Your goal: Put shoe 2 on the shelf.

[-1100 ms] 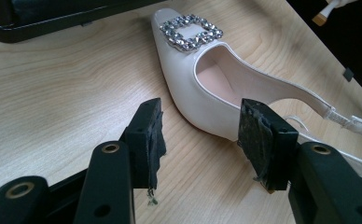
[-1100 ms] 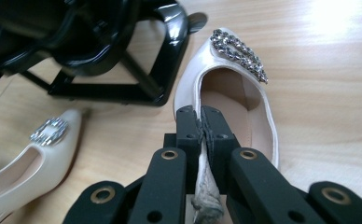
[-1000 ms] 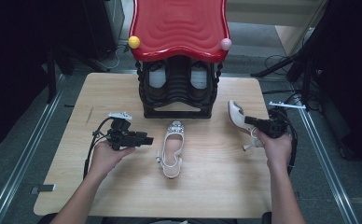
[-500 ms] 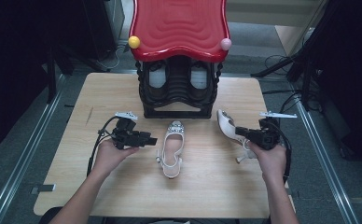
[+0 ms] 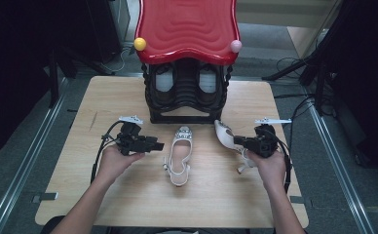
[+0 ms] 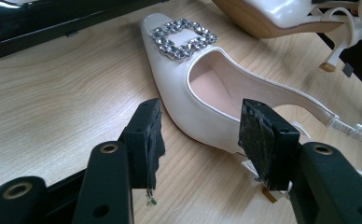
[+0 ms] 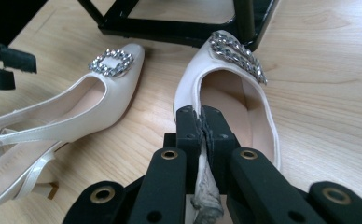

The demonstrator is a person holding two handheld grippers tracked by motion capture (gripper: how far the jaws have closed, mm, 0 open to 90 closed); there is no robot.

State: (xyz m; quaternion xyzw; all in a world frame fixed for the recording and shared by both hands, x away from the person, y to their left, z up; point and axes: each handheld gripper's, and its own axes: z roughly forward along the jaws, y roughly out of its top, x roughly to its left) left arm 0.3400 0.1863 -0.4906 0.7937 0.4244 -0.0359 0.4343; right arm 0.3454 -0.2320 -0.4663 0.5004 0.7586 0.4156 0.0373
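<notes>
Pairing up two shoes in front of the black shoe rack with the red wavy top (image 5: 187, 105), taken as the landmark throughout. Right gripper (image 5: 239, 142) clamped tight on the side wall of a cream pointed slingback shoe with a rhinestone buckle (image 5: 224, 135), carried tilted, toe toward the rack's right front corner, thin heel (image 5: 242, 169) hanging back toward the person. Same pinch clear in the right gripper view: pads (image 7: 188, 128) closed on the shoe's inner edge (image 7: 226, 88), toe just short of the rack's black base. Matching cream slingback (image 5: 179, 155) flat on the pale wooden table (image 5: 104, 97), directly in front of the rack's middle, toe pointing at it. Left gripper (image 5: 159, 146) hovering left of that shoe, jaws standing wide and empty; in the left gripper view, the shoe's side (image 6: 188, 100) just beyond the pads, not touched.

Judged step: bringing the held shoe alongside its partner. Next move likely calls for levelling the shoe, lowering it sole-down just right of the resting one, toes aligned toward the rack, then releasing without tipping it on the narrow heel.
</notes>
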